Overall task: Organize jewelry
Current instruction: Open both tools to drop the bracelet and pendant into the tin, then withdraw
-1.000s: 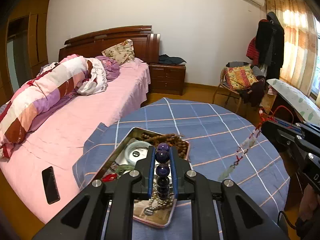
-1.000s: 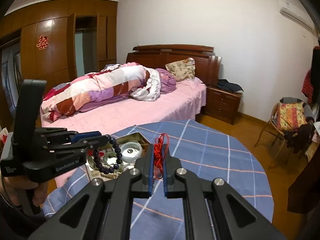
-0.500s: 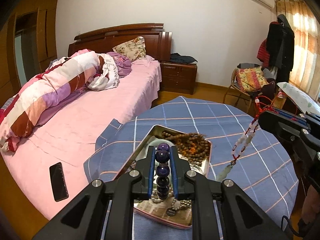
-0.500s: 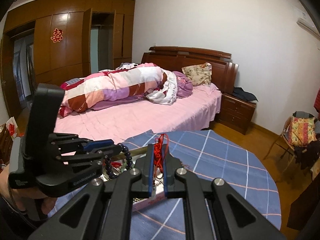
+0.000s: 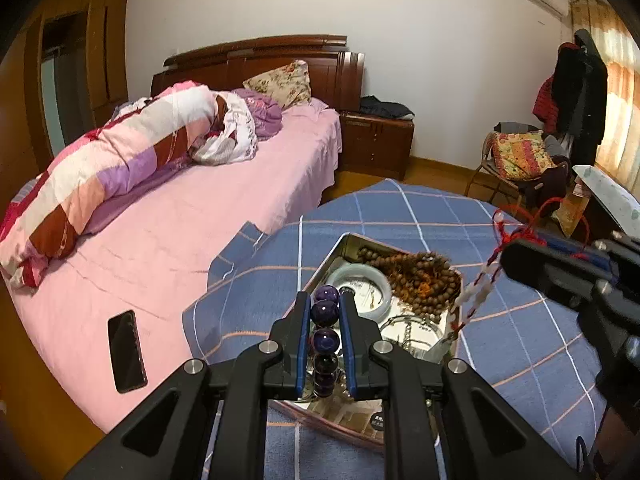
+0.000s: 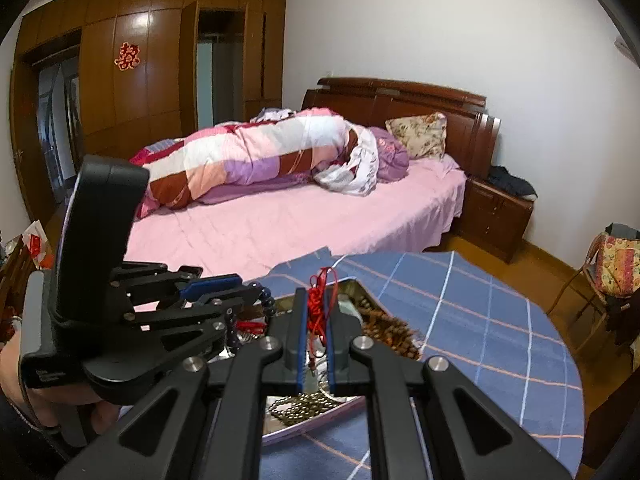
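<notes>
My left gripper [image 5: 325,300] is shut on a purple bead bracelet [image 5: 325,312] and holds it above a metal tin [image 5: 348,244] on the blue checked table. The tin holds a brown bead string [image 5: 416,276], a pale jade bangle [image 5: 386,288] and chains. My right gripper [image 6: 317,300] is shut on a red cord necklace [image 6: 318,304] with pale stones; in the left wrist view the necklace [image 5: 476,292] hangs from the right gripper [image 5: 508,252] down over the tin's right edge. The right wrist view also shows the left gripper [image 6: 256,292] with the bracelet [image 6: 268,304] hanging over the tin [image 6: 356,284].
The round table [image 5: 520,340] with the blue checked cloth stands beside a pink bed [image 5: 200,220] with a rolled quilt. A black phone [image 5: 126,350] lies on the bed's near edge. A chair with a cushion [image 5: 516,156] and hanging coats stand at the far right.
Both grippers have moved left, toward the bed, keeping hold of the bracelet and the necklace. The tin now sits more directly under both, and the necklace hangs over its right edge.
</notes>
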`<state>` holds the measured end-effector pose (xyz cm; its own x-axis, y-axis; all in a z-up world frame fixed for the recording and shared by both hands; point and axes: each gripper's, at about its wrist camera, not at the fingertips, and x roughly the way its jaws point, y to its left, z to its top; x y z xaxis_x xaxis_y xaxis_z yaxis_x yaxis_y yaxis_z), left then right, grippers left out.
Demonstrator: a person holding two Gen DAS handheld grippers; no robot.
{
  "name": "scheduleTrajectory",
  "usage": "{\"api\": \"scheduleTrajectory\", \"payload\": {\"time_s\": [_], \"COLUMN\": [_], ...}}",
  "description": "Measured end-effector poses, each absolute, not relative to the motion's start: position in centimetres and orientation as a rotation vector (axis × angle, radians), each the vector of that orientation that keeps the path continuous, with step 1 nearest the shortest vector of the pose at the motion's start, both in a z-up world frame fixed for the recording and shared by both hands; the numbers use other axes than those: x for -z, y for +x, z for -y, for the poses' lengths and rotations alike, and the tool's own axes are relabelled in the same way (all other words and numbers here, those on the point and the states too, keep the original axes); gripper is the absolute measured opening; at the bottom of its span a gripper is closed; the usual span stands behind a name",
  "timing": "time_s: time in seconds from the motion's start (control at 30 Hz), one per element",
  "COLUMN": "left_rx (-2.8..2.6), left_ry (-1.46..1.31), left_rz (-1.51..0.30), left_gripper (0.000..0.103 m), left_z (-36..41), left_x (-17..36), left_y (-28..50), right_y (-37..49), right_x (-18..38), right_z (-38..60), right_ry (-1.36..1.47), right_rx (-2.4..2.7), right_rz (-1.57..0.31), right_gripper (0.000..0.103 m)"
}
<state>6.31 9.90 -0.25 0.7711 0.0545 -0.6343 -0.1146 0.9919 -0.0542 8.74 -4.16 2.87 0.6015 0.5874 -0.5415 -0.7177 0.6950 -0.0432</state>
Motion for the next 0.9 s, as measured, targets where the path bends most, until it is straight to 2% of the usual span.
{"api": "scheduleTrajectory", "payload": {"time_s": [0.57,0.67,0.73,0.8,0.87,0.9], "left_rx": [-0.090,-0.089,-0.082,-0.084,-0.082,-0.083], "left_ry": [-0.102,-0.114,-0.124,-0.119,-0.120,-0.122], "left_rz": [-0.733,-0.750,-0.754,-0.756,-0.760,-0.761], "left_gripper": [0.014,0.015,0.015,0.016,0.023,0.027], "left_z": [-10.1,-10.2,-10.3,-10.3,-10.3,-10.3], "left_x": [1.8,2.1,2.3,2.3,2.4,2.5], "left_y": [7.0,7.2,7.3,7.3,7.4,7.4], "right_y": [9.9,10.4,10.6,10.8,11.0,11.0], "right_x": [0.9,1.6,2.0,2.4,2.7,2.9], "right_z": [2.2,2.1,2.2,2.3,2.4,2.5], "right_ry": [-0.306,-0.303,-0.295,-0.298,-0.298,-0.296], "right_rx": [-0.764,-0.761,-0.754,-0.748,-0.741,-0.739], "right_rz": [-0.627,-0.655,-0.662,-0.673,-0.681,-0.684], "right_gripper": [0.009,0.012,0.019,0.021,0.022,0.025]}}
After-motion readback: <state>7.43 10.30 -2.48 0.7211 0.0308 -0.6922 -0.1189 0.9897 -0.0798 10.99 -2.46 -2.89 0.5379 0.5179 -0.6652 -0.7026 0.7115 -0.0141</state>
